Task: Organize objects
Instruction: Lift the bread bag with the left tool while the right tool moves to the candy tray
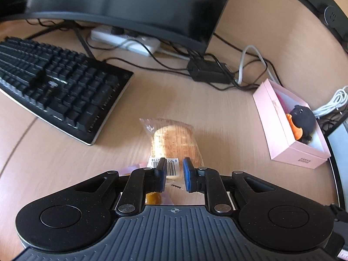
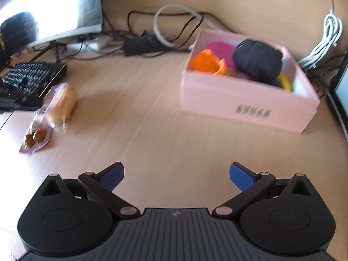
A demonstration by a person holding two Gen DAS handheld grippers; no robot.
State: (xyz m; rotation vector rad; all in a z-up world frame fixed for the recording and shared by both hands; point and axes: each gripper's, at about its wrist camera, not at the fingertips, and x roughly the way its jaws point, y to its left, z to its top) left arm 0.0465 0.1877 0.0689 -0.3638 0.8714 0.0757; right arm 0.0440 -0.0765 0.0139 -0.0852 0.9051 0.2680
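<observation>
Starting off to the left of the left gripper [image 1: 175, 174]: got a black keyboard [image 1: 56, 87] lying at an angle on the wooden desk [image 1: 217, 113]. Further out, a dark monitor [image 1: 130, 4] with a white power strip [image 1: 126, 41] tucked under it.

As for the gripper itself, seeing it pinched down to a narrow gap, basically closed, with nothing clearly clamped. Right past the fingertips, flat on the desk: a wrapped bread packet [image 1: 174, 143], barcode end showing in the gap between the fingers [image 1: 162, 171]. Can't tell if the pads touch the wrapper. Also catching a second little snack pouch [image 1: 153, 198] peeking out under the left finger.

Ahead and to the right, a black adapter brick [image 1: 208, 71] in a mess of cables. Well off to the right, an open pink box [image 1: 289, 150] holding a black plush toy [image 1: 303, 119] and an orange piece [image 1: 295, 130].

Over to the right gripper [image 2: 176, 174]: spread wide open, nothing but bare desk between the fingers. Pretty blurry from this side. Far off to its left, same bread packet, with the pouch touching its near end and no gripper on either. Ahead and to the right, the pink box again, plus something magenta [image 2: 219, 47] behind the orange bit and something yellow [image 2: 285, 81] at the right side.
</observation>
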